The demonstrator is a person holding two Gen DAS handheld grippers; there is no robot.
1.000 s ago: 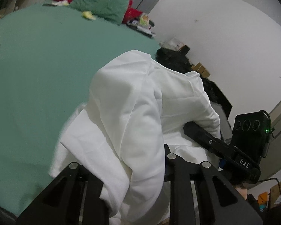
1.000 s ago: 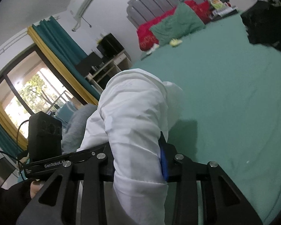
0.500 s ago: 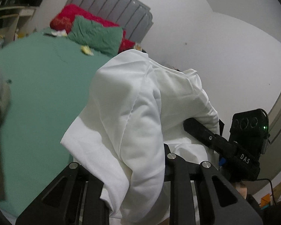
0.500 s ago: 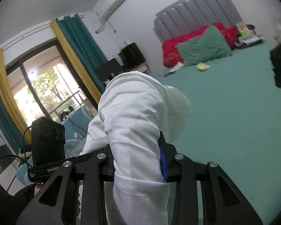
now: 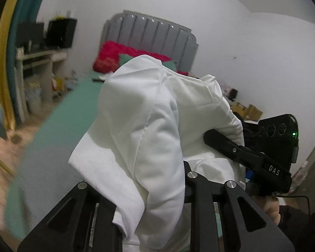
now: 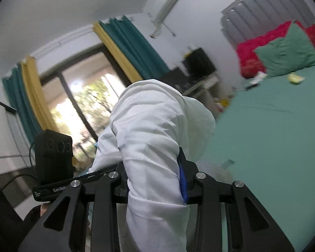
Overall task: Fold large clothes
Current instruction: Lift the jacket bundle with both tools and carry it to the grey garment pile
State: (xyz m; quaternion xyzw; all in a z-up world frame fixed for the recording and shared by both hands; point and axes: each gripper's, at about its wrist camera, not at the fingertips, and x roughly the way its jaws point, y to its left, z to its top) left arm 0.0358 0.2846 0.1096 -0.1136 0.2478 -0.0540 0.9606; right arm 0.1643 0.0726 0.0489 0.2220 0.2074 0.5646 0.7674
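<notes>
— The left claw first: what's it doing, seen from its own camera?

— Its two black fingers are clamped on a large white soft-cotton garment. The cloth bunches between them and mounds up high, hiding the tips. It hangs in the air, lifted above the bed with the green sheet, which runs away to the left and looks blurred.

— Anything else in that view?

— The right claw comes in from the right, pressed into the same white cloth, with a black camera box and a green light behind it. Further back stand a grey ribbed headboard, a red pillow and a pale desk by the wall.

— And from the right claw's camera?

— There the right claw is closed tight on the white garment; a blue pad shows on the inner face of one finger, against the cloth. The fabric rises in a rounded hump and drapes down between the fingers. The left claw shows at the left, its tips buried in the cloth. The green bed spreads out to the right, with a green pillow leaning on the red one. Teal and yellow curtains frame a bright window.
</notes>
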